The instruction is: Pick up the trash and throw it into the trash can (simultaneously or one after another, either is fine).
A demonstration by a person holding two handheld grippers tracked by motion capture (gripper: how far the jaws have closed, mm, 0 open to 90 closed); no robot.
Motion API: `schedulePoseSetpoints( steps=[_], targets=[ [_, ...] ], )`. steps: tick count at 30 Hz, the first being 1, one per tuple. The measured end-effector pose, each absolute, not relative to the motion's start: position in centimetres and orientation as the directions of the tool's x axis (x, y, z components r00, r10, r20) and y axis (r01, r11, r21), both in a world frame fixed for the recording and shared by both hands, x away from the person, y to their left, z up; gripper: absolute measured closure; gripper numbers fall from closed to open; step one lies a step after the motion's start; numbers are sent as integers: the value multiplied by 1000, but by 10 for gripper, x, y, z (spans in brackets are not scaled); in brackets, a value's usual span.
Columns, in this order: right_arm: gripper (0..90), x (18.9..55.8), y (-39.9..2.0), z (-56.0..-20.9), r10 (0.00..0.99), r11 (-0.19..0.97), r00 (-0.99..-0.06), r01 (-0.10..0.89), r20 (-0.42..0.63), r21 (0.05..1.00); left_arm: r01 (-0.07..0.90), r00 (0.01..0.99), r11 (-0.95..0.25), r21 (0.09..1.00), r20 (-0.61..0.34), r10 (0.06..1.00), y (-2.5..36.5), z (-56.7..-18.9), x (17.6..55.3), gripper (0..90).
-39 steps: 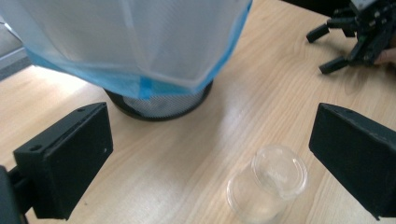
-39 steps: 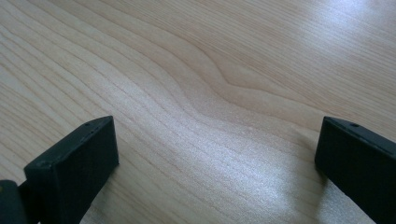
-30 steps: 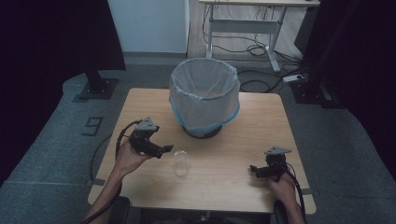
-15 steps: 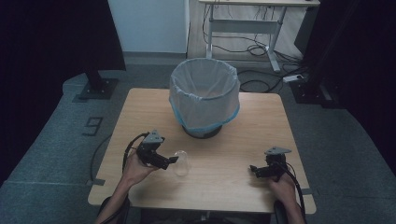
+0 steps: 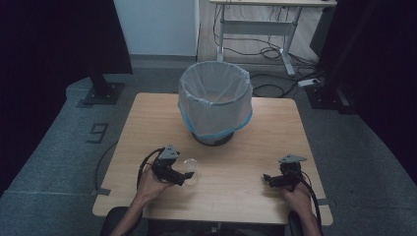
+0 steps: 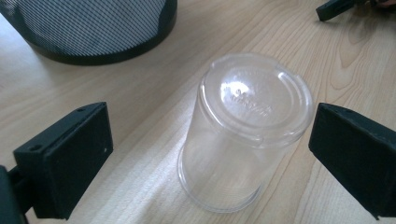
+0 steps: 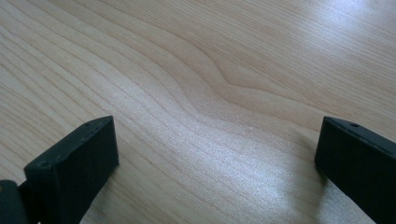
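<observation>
The lined waste bin (image 5: 215,102) stands mid-table toward the far edge, blocking the straight way forward there. Bare wooden table (image 5: 236,187) lies open between the left gripper (image 5: 185,178) and right gripper (image 5: 266,178), apart from an upside-down clear plastic cup (image 6: 245,135) between the left gripper's spread jaws.

table (image 5: 147,128): light wood | on it: clear cup (image 6: 243,135), lined bin (image 5: 215,101)

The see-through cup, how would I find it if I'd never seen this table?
Find the bin with the white liner on the wooden table. Nearer the person, the left gripper has its open fingers around the cup: clear plastic, standing upside down.
</observation>
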State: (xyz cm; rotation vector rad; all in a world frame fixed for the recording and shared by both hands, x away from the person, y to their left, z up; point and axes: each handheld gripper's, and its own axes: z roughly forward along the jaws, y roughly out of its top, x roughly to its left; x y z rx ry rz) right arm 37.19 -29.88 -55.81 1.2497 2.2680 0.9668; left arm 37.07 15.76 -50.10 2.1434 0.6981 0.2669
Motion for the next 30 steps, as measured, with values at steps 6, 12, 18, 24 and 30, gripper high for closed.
schedulePoseSetpoints(
  steps=[6,12,18,24,30],
  targets=[
    [0,372,-299,-558,845,370,-535,587,3,720,399,818,-504,766,-48,574,152,-514,372,0],
    [0,372,-299,-558,845,370,-535,587,3,720,401,817,-531,746,-29,576,147,-524,373,0],
    [0,372,-299,-558,845,369,-535,587,3,721,407,815,-552,728,-18,579,141,-533,375,0],
    [0,372,-299,-558,845,369,-535,587,3,720,410,818,-569,712,-11,575,137,-539,376,22],
    [0,372,-299,-558,845,369,-535,587,3,720,412,816,-563,717,-15,578,137,-542,376,124]
  ],
)
